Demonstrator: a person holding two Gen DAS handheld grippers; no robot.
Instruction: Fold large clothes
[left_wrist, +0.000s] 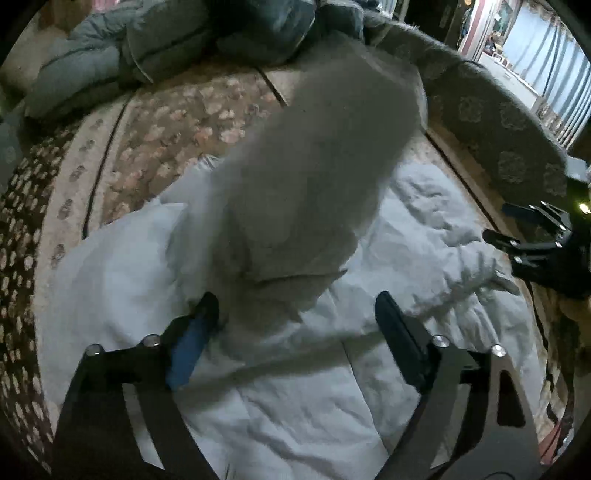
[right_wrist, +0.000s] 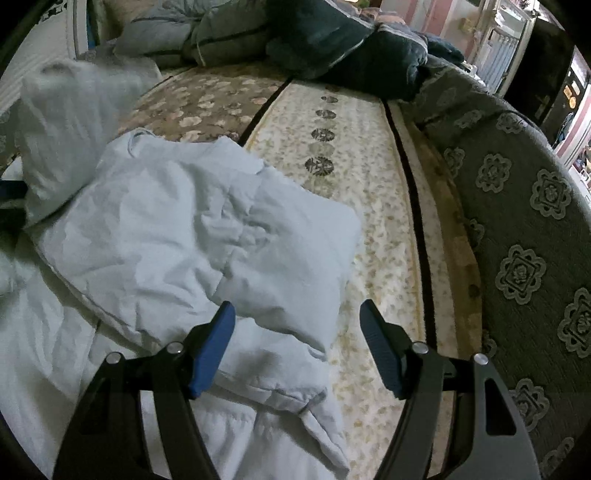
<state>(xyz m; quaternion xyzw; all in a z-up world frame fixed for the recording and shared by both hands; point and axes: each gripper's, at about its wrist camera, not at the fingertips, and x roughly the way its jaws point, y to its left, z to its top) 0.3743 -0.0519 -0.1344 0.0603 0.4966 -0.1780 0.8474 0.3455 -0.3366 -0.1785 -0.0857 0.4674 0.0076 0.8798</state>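
Lying crumpled on a bed, the pale blue-white padded garment (right_wrist: 192, 229) is spread over the floral-patterned brown and cream bed cover (right_wrist: 354, 206), its bulk toward the near edge and one blurred sleeve (left_wrist: 314, 177) raised in mid-air in the left wrist view. The left gripper (left_wrist: 297, 314) hovers over the garment with its jaws standing wide apart; the blurred sleeve's cuff end hangs between them, but the blue pads (left_wrist: 192, 343) do not press on it, so nothing is held. The right gripper (right_wrist: 297, 325) points down at the folded edge of the same garment where it meets the cream strip of the cover, its jaws also well apart and gripping nothing. In the left wrist view the right gripper shows as a dark frame at the right edge, just beside a sleeve end. Behind, rumpled grey-blue quilted bedding (right_wrist: 207, 33) is heaped at the head of the bed, and a grey fabric bed surround with raised flower medallions (right_wrist: 517, 206) curves along the right side.
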